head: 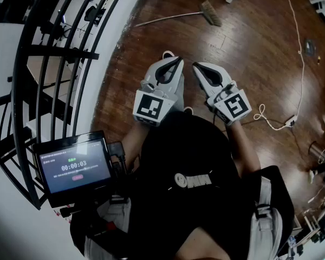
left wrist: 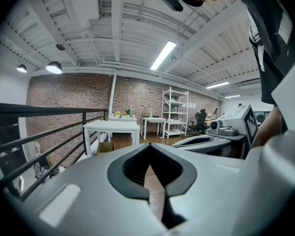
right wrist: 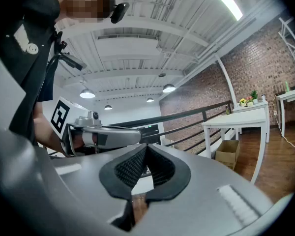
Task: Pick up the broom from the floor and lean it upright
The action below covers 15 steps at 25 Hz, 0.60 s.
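While the person stands over the wooden floor (head: pixel 249 64), both grippers are held side by side in front of the body, tips angled slightly toward each other.

- Left gripper (head: pixel 168 55): jaws pressed together, nothing between them.
- Right gripper (head: pixel 197 65): jaws likewise closed tip to tip, empty.
- Broom (head: pixel 173 18): lies flat on the floor, well apart from both grippers, near the top of the head view. Bristle head at the right end, pale handle running left toward the black railing (head: pixel 59 64). Untouched.
- White cable (head: pixel 300 47) trails across the floor on the right.
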Tool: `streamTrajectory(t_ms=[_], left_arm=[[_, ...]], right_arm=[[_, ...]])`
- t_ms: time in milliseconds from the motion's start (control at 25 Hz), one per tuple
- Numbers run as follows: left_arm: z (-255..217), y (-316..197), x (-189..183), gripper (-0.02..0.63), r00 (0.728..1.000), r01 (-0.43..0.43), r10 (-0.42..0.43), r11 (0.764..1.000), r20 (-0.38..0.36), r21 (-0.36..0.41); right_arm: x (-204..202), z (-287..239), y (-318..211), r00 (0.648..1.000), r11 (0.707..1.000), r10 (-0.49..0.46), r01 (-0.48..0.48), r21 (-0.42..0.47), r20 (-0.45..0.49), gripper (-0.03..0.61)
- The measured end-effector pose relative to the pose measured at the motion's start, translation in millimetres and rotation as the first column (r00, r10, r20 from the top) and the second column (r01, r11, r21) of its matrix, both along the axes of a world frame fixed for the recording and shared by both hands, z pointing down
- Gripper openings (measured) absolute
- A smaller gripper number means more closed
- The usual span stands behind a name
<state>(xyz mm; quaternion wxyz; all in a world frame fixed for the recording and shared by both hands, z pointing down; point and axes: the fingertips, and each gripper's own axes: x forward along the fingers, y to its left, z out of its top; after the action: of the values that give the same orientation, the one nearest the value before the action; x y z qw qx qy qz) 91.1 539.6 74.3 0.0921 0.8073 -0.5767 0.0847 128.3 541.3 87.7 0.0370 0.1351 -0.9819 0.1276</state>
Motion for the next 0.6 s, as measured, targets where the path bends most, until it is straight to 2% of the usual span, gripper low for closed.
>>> streamTrajectory(t_ms=[120, 200, 280, 360, 520, 600], left_arm=[[6.2, -58.3, -18.1, 0.018, 0.998, -0.045, 0.044, 0.999, -0.046, -0.009], [13.9, -117.5, -50.4, 0.018, 0.995, -0.057, 0.055, 0.998, -0.078, -0.021], [20.6, -177.4, -91.4, 0.018, 0.993, -0.040, 0.036, 0.999, -0.112, -0.030], [20.8, -216.6, -120.9, 0.018, 0.990, -0.018, 0.014, 0.999, -0.140, -0.027], [4.0, -243.6, -141.1, 0.018, 0.996, -0.007, 0.008, 1.000, -0.091, 0.011], [4.5, -256.0, -150.0, 0.018, 0.997, 0.004, -0.004, 1.000, -0.071, 0.002]], right_arm=[[-25.6, 3.9, -57.6, 0.998, 1.000, 0.017, -0.015, 0.022, -0.065, 0.003], [-64.5, 8.3, -115.8, 0.993, 0.999, -0.021, 0.025, 0.041, -0.116, 0.003], [-108.0, 13.2, -176.5, 0.985, 0.998, -0.061, 0.065, 0.022, -0.159, 0.003], [-137.3, 13.6, -217.0, 0.981, 0.996, -0.086, 0.088, 0.005, -0.173, 0.003], [-150.8, 6.8, -240.6, 0.973, 0.991, -0.111, 0.122, 0.047, -0.201, 0.003], [-157.5, 5.3, -250.6, 0.968, 0.987, -0.132, 0.148, 0.062, -0.213, 0.003]])
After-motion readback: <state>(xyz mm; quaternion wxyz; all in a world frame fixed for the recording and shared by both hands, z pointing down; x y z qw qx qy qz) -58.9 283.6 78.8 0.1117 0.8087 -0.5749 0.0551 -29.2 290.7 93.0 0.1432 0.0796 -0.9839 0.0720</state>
